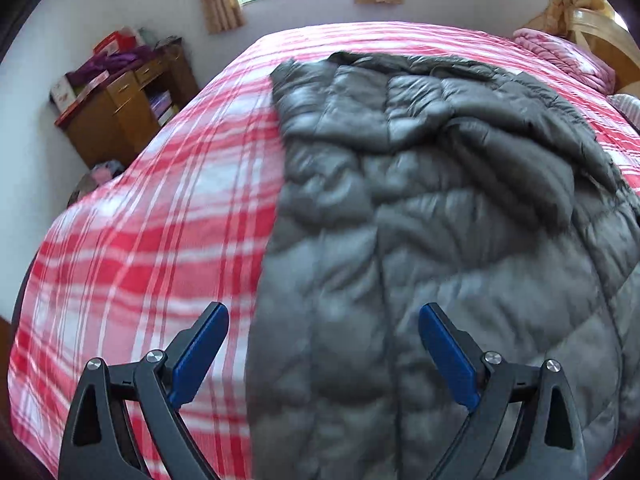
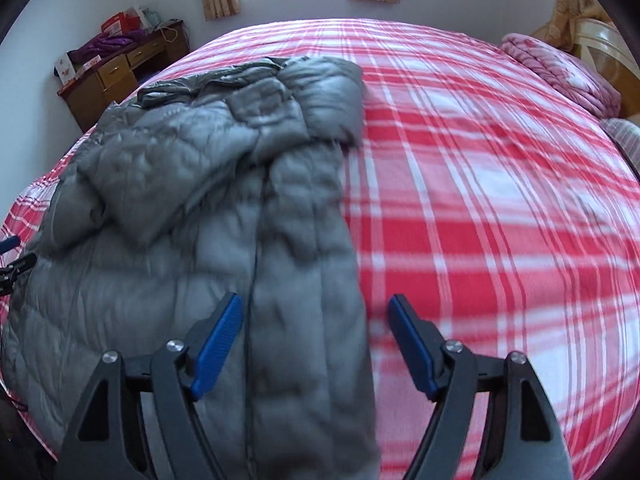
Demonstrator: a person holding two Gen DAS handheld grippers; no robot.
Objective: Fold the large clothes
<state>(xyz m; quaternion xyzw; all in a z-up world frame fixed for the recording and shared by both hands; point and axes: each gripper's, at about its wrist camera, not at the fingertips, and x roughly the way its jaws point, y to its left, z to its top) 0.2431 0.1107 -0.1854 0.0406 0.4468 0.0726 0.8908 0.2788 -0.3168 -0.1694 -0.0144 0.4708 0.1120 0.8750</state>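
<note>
Left wrist view: grey quilted down coat [image 1: 420,208] lies lengthwise on the red-and-white plaid bedspread [image 1: 160,208], sleeves laid over its body.
Left gripper [image 1: 324,356] and right gripper [image 2: 316,344] hover released, each straddling one long coat edge, probably positioned to grasp the near hem.

A bed [image 2: 480,200] with a red-and-white checked cover carries a grey padded coat [image 2: 208,208] spread lengthwise from its near edge, and a pink folded blanket [image 2: 560,76] at its far right corner.
</note>
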